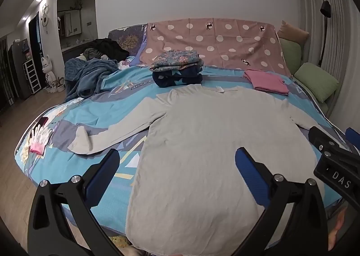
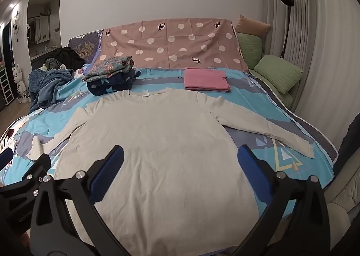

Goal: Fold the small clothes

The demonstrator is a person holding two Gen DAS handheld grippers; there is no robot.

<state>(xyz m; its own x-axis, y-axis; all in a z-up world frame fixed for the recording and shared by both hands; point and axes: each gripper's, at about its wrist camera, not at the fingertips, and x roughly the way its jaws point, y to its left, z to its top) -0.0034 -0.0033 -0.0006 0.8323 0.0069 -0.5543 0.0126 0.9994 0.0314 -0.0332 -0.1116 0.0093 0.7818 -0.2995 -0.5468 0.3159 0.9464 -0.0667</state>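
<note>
A light grey long-sleeved shirt [image 1: 209, 134] lies flat on the blue patterned bed cover [image 1: 108, 84], collar away from me, both sleeves spread out to the sides. It also shows in the right wrist view [image 2: 162, 143]. My left gripper [image 1: 177, 161] is open and empty, held above the shirt's lower left part. My right gripper [image 2: 180, 159] is open and empty above the shirt's lower middle. The right gripper's body shows at the right edge of the left wrist view [image 1: 333, 154].
A folded pink garment [image 2: 205, 79] lies beyond the collar on the right. A stack of folded dark and floral clothes [image 2: 112, 75] sits beyond on the left, with a crumpled blue blanket [image 2: 47, 87] further left. White and pink gloves [image 1: 40, 137] lie at the bed's left edge. Green pillows [image 2: 276, 72] are at the right.
</note>
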